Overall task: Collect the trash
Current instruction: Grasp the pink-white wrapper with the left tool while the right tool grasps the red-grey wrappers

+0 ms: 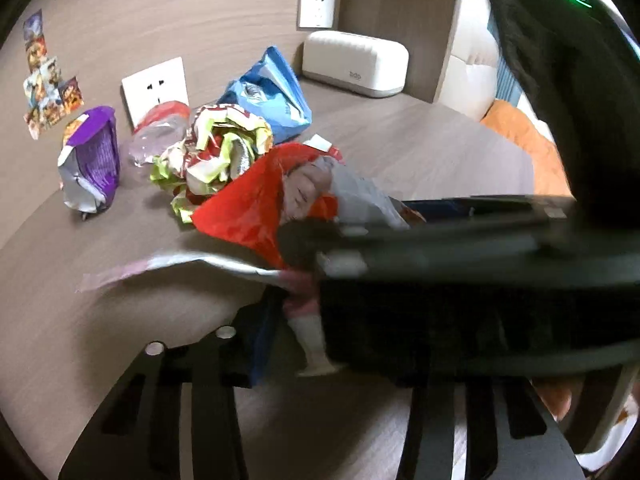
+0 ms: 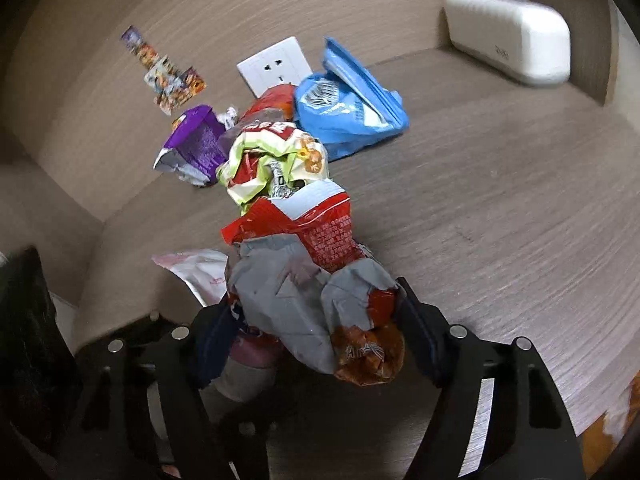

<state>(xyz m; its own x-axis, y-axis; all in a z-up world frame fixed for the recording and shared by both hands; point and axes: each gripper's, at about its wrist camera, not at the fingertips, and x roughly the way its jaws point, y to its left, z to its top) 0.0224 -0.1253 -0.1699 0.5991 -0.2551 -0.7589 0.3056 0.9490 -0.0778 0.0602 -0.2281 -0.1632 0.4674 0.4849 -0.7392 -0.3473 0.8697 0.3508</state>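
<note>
Gripping a crumpled red and silver snack bag [image 2: 304, 276], the right gripper [image 2: 320, 332] has a dark finger pressed against each side of it; the bag bulges up and forward out of the jaws, foil lining outward, an orange printed corner hanging at the near edge. No earlier view, so only the hold itself is noted.

Left gripper [image 1: 280, 340]: jaws drawn nearly together, with a pale pink and white wrapper [image 1: 168, 268] running between the fingers; its flat end sticks out to the left over the wooden tabletop [image 1: 420, 148]. The right-hand side of that view is blocked by the other gripper's dark body, so the pinch point itself is blurred and partly hidden. From the right wrist view the same pale wrapper shows just left of the red bag, touching it.

Beyond the red bag, touching its far edge: a crushed yellow-green and red wrapper [image 2: 272, 164]. Left of that, a purple cup-shaped packet [image 2: 196, 144] lying tilted, foil base toward the camera. Behind the pile, a clear crumpled plastic piece with a red top [image 1: 160, 132], partly hidden. Right of it, a blue bag [image 2: 348, 112], open mouth up.

Farthest: white wall socket [image 1: 156, 88] behind the pile, stickers [image 1: 44, 76] on the wall to the left, a white rounded box [image 1: 356, 64] in the back corner.
</note>
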